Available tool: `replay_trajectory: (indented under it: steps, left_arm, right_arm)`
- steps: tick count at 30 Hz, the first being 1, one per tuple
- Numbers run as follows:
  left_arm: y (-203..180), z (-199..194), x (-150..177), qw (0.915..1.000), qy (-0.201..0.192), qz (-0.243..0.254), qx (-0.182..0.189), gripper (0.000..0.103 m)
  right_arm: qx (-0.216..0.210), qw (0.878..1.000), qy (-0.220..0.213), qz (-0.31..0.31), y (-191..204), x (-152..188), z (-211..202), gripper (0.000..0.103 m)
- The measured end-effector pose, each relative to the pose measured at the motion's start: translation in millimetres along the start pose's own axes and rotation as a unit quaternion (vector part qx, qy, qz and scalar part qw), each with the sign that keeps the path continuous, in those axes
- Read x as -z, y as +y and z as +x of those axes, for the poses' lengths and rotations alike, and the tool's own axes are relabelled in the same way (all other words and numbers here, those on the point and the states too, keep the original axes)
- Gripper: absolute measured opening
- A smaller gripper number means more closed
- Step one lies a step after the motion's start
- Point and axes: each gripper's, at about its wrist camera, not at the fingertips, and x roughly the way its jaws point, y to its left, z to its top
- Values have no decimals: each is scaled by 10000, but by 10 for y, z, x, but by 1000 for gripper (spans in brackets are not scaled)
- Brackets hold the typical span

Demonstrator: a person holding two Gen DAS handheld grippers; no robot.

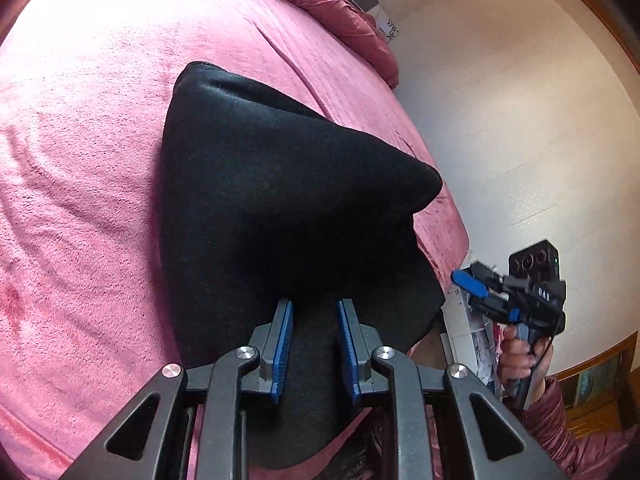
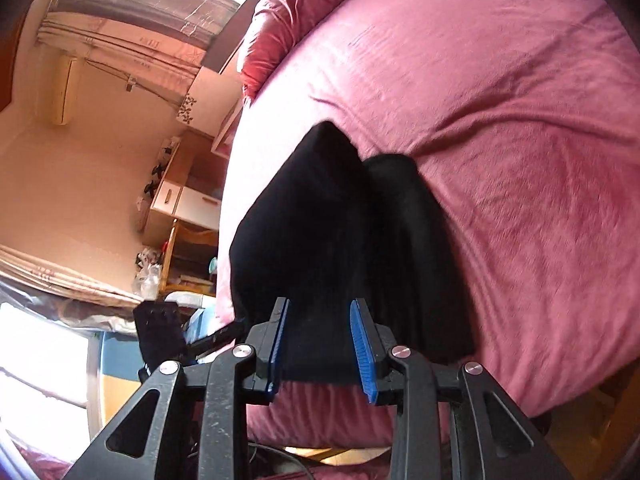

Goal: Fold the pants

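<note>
A: What is seen at the left gripper (image 1: 314, 344)?
B: Its jaws are spread and nothing is pinched; the black pants (image 1: 280, 208) are bunched on the pink bedspread (image 1: 80, 160).

A: And the right gripper (image 2: 322, 344)?
B: Spread too, empty. A fold seems unfinished; a near edge must next be pinched and carried over.

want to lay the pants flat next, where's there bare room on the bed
Bare pink blanket lies left of the black pants, and more runs from their far tip to the rumpled red bedding. The right wrist view shows more open blanket to the pants' right. It is tight along the near bed edge, where the left gripper and right gripper stand open over the pants.
</note>
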Motion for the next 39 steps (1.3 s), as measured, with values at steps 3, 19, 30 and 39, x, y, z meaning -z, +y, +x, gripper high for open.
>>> replay_trajectory:
  steps: [3, 19, 30, 39]
  left_arm:
    - [-30, -125, 54, 10000, -52, 8, 19, 25]
    - [-357, -592, 232, 9961, -297, 825, 34, 27]
    - [-390, -235, 323, 9952, 174, 856, -434, 27]
    - [-442, -527, 32, 9933, -366, 901, -618, 29]
  right_arm:
    - [35, 9996, 214, 206, 10, 238, 179, 43]
    - [1067, 9940, -242, 32, 252, 330, 207, 8]
    - [1316, 9908, 64, 297, -40, 305, 372, 20]
    - [1539, 9850, -753, -219, 309, -263, 81, 41]
